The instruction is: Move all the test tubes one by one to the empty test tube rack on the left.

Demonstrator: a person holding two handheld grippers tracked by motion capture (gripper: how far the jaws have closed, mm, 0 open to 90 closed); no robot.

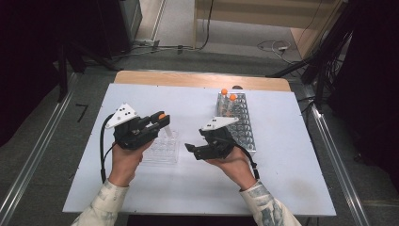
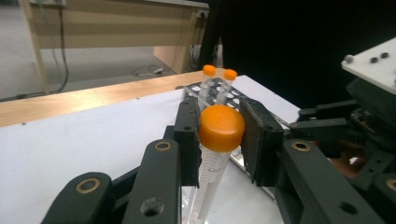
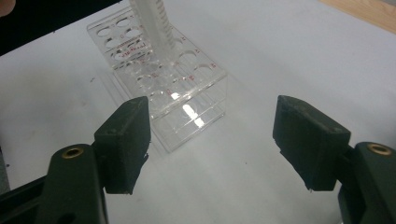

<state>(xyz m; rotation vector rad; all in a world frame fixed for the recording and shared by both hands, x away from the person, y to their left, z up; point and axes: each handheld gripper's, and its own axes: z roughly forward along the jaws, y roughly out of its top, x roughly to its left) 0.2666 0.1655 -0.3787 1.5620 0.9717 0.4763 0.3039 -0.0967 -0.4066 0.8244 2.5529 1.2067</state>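
Observation:
My left gripper (image 1: pixel 161 118) is shut on a clear tube with an orange cap (image 2: pixel 222 128), the pads pressing just under the cap. The tube (image 3: pixel 154 28) hangs tilted, its lower end over the top of a clear plastic rack (image 3: pixel 187 107) with several holes. I cannot tell whether the tip sits in a hole. That clear rack (image 1: pixel 162 149) stands on the white table between my hands. My right gripper (image 3: pixel 212 112) is open with nothing between its jaws and points at the rack from a short way off. From above, the right gripper (image 1: pixel 189 149) lies just right of the rack.
A metal rack (image 1: pixel 241 123) stands behind my right hand, with two orange-capped tubes (image 1: pixel 228 95) at its far end. The white table sheet (image 1: pixel 282 179) has bare room in front and to the left. A wooden edge (image 1: pixel 188 79) runs along the back.

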